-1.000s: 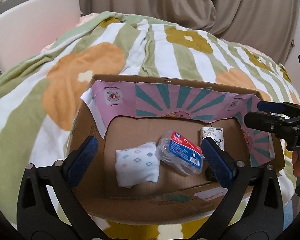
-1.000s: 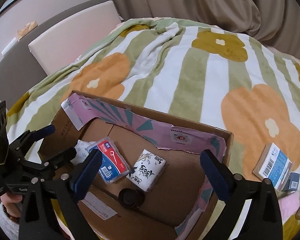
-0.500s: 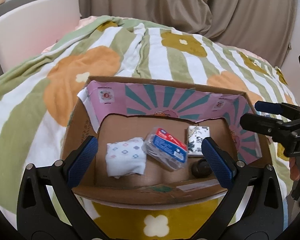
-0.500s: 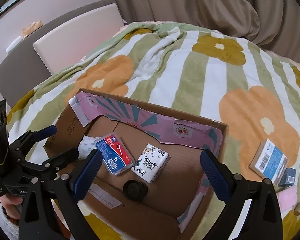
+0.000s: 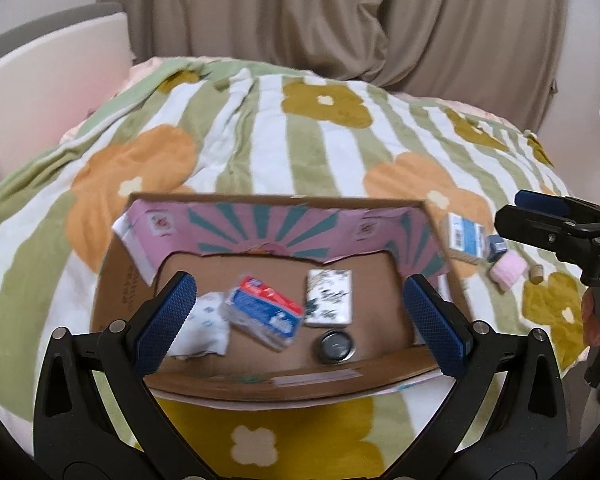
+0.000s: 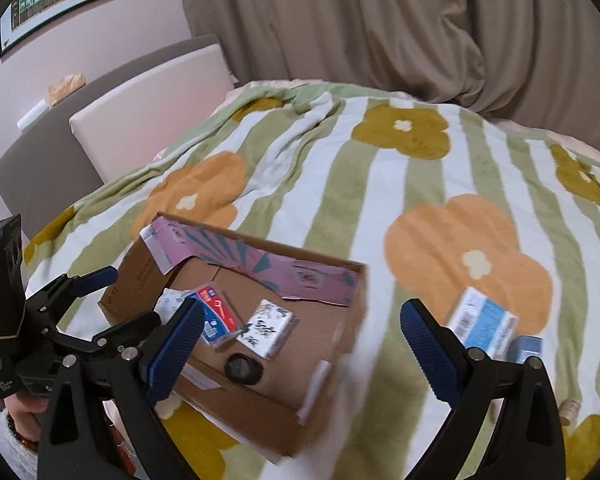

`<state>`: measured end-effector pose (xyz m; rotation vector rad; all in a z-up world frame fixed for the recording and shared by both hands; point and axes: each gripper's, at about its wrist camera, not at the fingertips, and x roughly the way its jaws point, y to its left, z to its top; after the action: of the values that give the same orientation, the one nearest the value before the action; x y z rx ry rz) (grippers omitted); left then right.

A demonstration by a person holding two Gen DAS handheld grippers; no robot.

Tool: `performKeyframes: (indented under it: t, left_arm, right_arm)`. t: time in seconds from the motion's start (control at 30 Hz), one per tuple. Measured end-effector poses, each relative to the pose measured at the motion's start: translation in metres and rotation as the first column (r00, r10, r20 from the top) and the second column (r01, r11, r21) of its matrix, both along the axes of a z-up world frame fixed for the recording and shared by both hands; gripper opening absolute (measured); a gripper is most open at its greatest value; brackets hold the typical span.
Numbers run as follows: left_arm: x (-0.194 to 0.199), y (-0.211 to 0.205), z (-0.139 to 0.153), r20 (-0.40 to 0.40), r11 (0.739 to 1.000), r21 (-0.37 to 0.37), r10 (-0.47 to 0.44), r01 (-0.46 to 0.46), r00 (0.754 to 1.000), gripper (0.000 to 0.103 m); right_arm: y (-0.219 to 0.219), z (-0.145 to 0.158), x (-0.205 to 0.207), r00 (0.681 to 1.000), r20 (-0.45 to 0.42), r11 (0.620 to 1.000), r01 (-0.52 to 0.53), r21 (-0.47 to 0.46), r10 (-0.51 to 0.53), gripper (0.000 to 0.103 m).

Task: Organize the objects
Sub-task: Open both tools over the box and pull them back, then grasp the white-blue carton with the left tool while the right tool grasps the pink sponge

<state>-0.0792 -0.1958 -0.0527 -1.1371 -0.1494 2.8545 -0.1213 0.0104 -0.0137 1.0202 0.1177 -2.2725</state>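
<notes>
One flowered blanket (image 5: 260, 128) carries one cardboard box (image 5: 116, 292) holding four things: one tissue pack (image 5: 328, 298), one red-and-blue packet (image 5: 264, 312), one white cloth (image 5: 204, 328), one round tin (image 5: 334, 346). Two grippers, left gripper (image 5: 300, 324) and right gripper (image 6: 300, 354), stand apart, holding nothing. One blue carton (image 6: 482, 322) lies outside the box.

A flower-striped blanket (image 5: 260, 152) carries the cardboard box (image 5: 268, 384); right of it lie a blue-white carton (image 5: 465, 236) and pink roll (image 5: 509, 270).

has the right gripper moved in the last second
Yes. The right gripper has swung right, away from the cardboard box, toward the blue and white box on the blanket.
</notes>
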Motion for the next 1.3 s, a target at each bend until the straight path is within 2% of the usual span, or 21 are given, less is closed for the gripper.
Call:
performKeyframes:
  t: [0.2,0.27,0.4,0.57,0.7,0.8,0.9,1.03,1.3]
  left_arm:
    - [-0.002,0.037,0.016,-0.011,0.999,0.008,-0.046,0.046,0.999,0.103]
    - [-0.003,0.047,0.018,-0.014,0.998,0.020,-0.060,0.060,0.998,0.103]
    - [-0.004,0.078,0.028,-0.026,0.995,0.027,-0.092,0.092,0.995,0.103]
    - [-0.008,0.114,0.035,-0.024,0.991,0.016,-0.132,0.132,0.991,0.103]
    - [-0.016,0.143,0.034,0.001,0.986,0.043,-0.162,0.162,0.987,0.103]
    - [-0.022,0.165,0.029,0.026,0.983,0.039,-0.181,0.180,0.983,0.103]
    - [-0.031,0.187,0.020,0.054,0.981,0.030,-0.194,0.193,0.979,0.103]
    - [-0.042,0.214,0.004,0.093,0.978,0.038,-0.208,0.205,0.974,0.103]
    - [-0.076,0.258,-0.034,0.171,0.973,0.008,-0.230,0.233,0.958,0.103]
  right_arm:
    - [0.054,0.019,0.004,0.996,-0.056,0.998,0.066,-0.008,-0.066,0.098]
    - [0.072,0.024,0.006,0.995,-0.062,0.997,0.079,-0.009,-0.080,0.102]
    - [0.099,0.029,0.016,0.990,-0.098,0.995,0.100,0.020,-0.097,0.102]
    - [0.132,0.028,0.025,0.989,-0.105,0.995,0.103,0.007,-0.102,0.102]
    - [0.161,0.016,0.029,0.987,-0.085,0.988,0.139,0.070,-0.133,0.102]
    - [0.186,0.004,0.034,0.982,-0.081,0.982,0.179,0.064,-0.173,0.102]
    - [0.202,-0.006,0.037,0.974,-0.106,0.972,0.212,0.103,-0.201,0.102]
    - [0.216,-0.019,0.040,0.977,-0.114,0.970,0.198,0.141,-0.183,0.102]
    - [0.226,-0.050,0.028,0.985,-0.065,0.972,0.167,0.163,-0.159,0.102]
